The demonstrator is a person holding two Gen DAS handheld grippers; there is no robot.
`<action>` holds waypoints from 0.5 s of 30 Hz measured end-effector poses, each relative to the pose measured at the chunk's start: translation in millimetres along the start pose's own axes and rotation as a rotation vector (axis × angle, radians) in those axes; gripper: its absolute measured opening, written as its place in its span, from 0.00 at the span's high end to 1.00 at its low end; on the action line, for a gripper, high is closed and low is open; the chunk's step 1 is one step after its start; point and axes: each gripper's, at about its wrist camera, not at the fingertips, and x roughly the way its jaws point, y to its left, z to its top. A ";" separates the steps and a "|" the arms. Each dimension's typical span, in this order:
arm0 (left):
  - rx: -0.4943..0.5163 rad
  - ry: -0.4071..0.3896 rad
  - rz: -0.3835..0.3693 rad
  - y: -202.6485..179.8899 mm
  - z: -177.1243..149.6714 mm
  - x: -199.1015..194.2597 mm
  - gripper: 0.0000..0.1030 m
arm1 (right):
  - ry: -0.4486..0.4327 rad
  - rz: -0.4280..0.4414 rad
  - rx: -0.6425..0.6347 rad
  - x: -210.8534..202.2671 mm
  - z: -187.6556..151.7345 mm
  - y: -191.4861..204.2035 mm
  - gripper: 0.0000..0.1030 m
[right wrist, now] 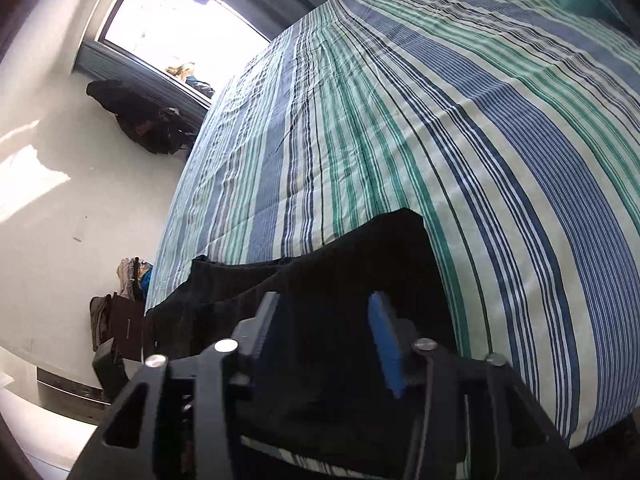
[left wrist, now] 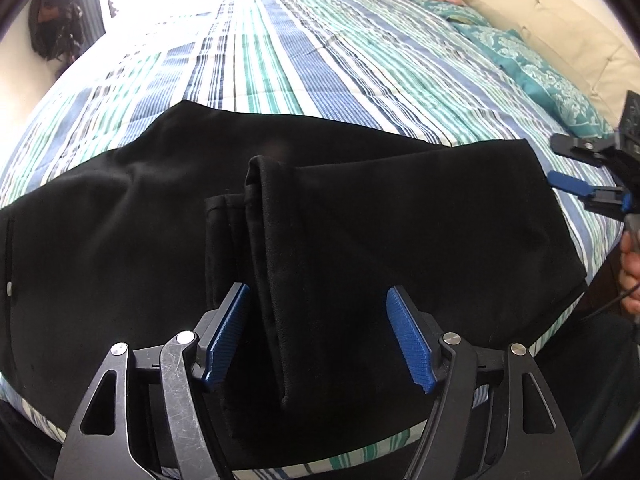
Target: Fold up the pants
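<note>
Black pants (left wrist: 360, 216) lie partly folded along the near edge of the striped bed (left wrist: 304, 60), leg hems doubled back on top. The left gripper (left wrist: 320, 332) hovers with fingers spread wide around the hem layers, gripping nothing. The right gripper (right wrist: 324, 336) hangs open and empty over the pants' end. Risk: pinching only the top layer, so the fold slides apart.

Striped bedspread (left wrist: 320, 40) — teal pillow (left wrist: 532, 68)
</note>
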 end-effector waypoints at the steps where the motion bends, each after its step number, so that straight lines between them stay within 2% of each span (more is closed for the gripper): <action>1: 0.001 0.000 -0.001 -0.2 -0.6 -0.6 0.29 | -0.009 -0.023 0.001 12.3 3.6 -4.8 0.28; 4: 0.010 -0.002 0.003 -0.1 -3.6 -4.8 0.29 | -0.005 -0.113 0.028 37.9 6.7 -27.5 0.28; 5: 0.010 -0.001 0.002 0.5 -4.0 -6.2 0.29 | -0.007 -0.122 0.045 35.3 2.9 -35.3 0.30; 6: 0.004 -0.002 -0.004 2.0 -4.2 -7.8 0.29 | -0.033 -0.099 0.057 26.2 0.9 -37.7 0.30; 8: -0.020 -0.006 -0.020 5.8 -5.0 -9.6 0.28 | -0.130 -0.121 0.001 -8.8 -11.5 -30.7 0.27; 9: -0.037 -0.008 -0.030 7.8 -4.9 -9.8 0.28 | -0.171 -0.151 -0.066 -32.4 -24.2 -21.4 0.17; 11: -0.061 -0.011 -0.044 9.4 -4.4 -9.5 0.26 | -0.251 -0.282 -0.253 -68.3 -57.3 0.3 0.01; 13: -0.071 -0.015 -0.049 7.9 -3.9 -8.9 0.22 | -0.288 -0.406 -0.485 -87.4 -101.0 22.8 0.00; 15: -0.072 -0.019 -0.046 5.8 -3.8 -7.6 0.21 | -0.254 -0.469 -0.669 -88.7 -137.2 37.4 0.00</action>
